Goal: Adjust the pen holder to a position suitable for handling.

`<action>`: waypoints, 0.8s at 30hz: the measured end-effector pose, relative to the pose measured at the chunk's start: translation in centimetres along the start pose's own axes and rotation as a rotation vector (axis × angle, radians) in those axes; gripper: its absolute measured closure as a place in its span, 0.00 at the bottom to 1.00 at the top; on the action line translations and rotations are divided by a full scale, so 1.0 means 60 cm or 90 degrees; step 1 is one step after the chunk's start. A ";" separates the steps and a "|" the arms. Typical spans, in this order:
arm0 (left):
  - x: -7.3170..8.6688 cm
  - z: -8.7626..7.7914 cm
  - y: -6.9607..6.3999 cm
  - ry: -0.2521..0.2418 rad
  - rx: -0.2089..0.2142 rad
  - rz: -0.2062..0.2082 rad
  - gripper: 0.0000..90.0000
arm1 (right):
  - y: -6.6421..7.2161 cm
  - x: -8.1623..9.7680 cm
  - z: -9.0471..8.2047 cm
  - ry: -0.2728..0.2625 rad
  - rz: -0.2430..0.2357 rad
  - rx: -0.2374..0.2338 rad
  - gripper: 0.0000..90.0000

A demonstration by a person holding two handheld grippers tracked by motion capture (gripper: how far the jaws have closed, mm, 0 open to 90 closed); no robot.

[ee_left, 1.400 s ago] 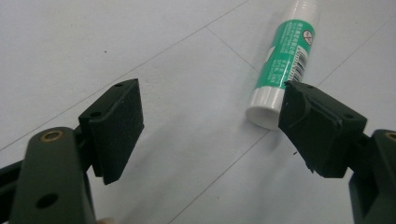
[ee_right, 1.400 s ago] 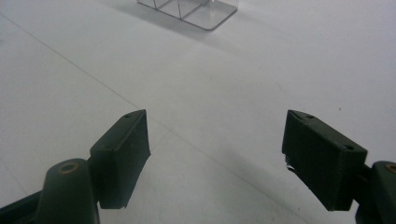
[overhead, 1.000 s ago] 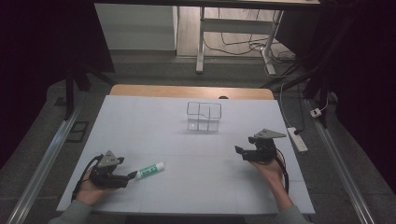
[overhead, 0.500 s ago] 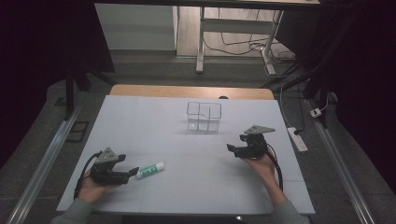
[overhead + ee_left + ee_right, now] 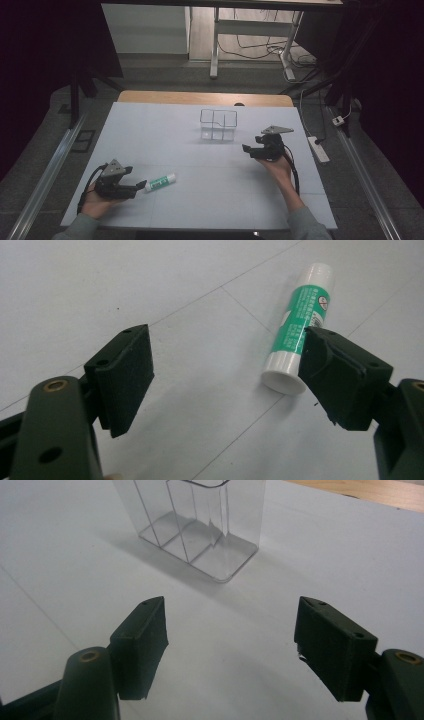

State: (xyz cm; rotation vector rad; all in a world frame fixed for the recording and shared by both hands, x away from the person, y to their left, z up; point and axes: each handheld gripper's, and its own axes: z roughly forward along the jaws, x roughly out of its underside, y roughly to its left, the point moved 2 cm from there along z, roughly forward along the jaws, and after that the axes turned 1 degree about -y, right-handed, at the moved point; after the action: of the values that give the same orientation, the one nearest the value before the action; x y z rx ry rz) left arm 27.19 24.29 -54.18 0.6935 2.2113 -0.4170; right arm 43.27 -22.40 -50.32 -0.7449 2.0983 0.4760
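Observation:
A green glue stick (image 5: 161, 182) with a white cap lies on the white table cover (image 5: 165, 130) at the front left. My left gripper (image 5: 140, 185) rests just left of it, open. In the left gripper view the glue stick (image 5: 300, 330) lies beyond the right jaw's tip, and nothing sits in the left gripper (image 5: 227, 360). A clear plastic organizer (image 5: 218, 125) with compartments stands at the middle back. My right gripper (image 5: 248, 150) hovers to its right, pointing at it. In the right gripper view the organizer (image 5: 200, 525) stands ahead of the right gripper (image 5: 230, 625), whose open jaws have just been closing a little with nothing between them.
A bare wooden strip (image 5: 200, 97) runs along the table's far edge. On the floor at the right lies a white power strip (image 5: 318, 149) with cables. A metal rail (image 5: 50, 170) runs along the left side.
My right gripper has moved left and slightly away from me, closer to the clear organizer. The left gripper and the glue stick have stayed where they were.

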 end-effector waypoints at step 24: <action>0.001 0.004 -0.012 0.012 0.001 0.025 0.24 | -0.028 -0.039 0.043 -0.011 0.011 0.021 0.44</action>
State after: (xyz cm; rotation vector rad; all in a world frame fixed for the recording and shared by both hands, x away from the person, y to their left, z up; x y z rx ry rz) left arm 26.88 23.60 -54.32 0.7437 2.2114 -0.3943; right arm 47.01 -21.43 -50.03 -0.7019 2.0925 0.4545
